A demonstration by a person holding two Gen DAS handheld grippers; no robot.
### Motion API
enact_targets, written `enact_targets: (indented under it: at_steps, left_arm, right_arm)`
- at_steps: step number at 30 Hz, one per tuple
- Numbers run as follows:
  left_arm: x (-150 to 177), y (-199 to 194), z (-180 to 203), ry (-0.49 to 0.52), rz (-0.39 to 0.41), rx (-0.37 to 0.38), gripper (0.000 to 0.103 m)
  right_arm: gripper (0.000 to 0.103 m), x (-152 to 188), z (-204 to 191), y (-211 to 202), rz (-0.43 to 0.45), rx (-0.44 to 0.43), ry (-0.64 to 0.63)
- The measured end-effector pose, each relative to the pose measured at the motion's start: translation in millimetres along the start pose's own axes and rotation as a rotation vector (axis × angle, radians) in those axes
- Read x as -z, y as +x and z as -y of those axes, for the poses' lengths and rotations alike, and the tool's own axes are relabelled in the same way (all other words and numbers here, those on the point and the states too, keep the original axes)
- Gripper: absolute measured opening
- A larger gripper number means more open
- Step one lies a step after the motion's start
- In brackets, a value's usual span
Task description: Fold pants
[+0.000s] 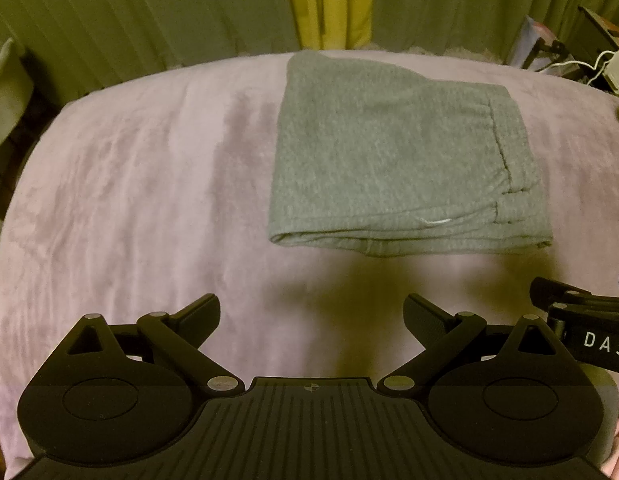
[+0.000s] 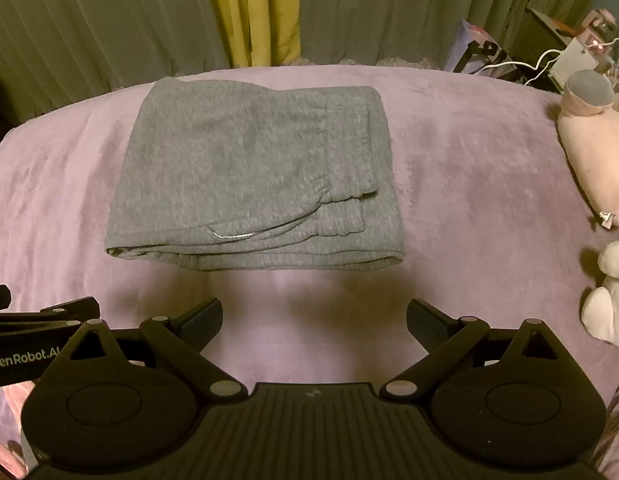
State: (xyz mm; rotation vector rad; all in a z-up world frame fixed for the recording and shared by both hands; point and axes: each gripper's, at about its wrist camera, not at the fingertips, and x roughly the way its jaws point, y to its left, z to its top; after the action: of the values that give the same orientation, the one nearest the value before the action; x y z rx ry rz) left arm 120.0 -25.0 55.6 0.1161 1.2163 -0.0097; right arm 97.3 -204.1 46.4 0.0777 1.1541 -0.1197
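From the left wrist, the grey pants (image 1: 401,160) lie folded in a neat block on the purple blanket (image 1: 129,200), a bit to the right. The left gripper (image 1: 311,316) is spread wide, holds nothing, and hangs near the front edge of the pants. The cloth looks soft, thick and light, so it should bend easily. The best grab looks like the layered front edge. There is lots of bare blanket on the left.

From the right wrist, the right gripper (image 2: 313,320) is wide too, and holds nothing. The pants sit a bit to the left. Soft toys (image 2: 593,152) crowd the right side, so there is less room there.
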Motion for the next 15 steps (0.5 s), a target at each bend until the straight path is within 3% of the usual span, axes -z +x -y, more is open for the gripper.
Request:
enact_targets:
  at_steps: [15]
  left_arm:
    - [0.7, 1.9, -2.3, -0.005, -0.002, 0.012, 0.101]
  right_arm:
    - [0.099, 0.3, 0.3, -0.2, 0.003, -0.006, 0.002]
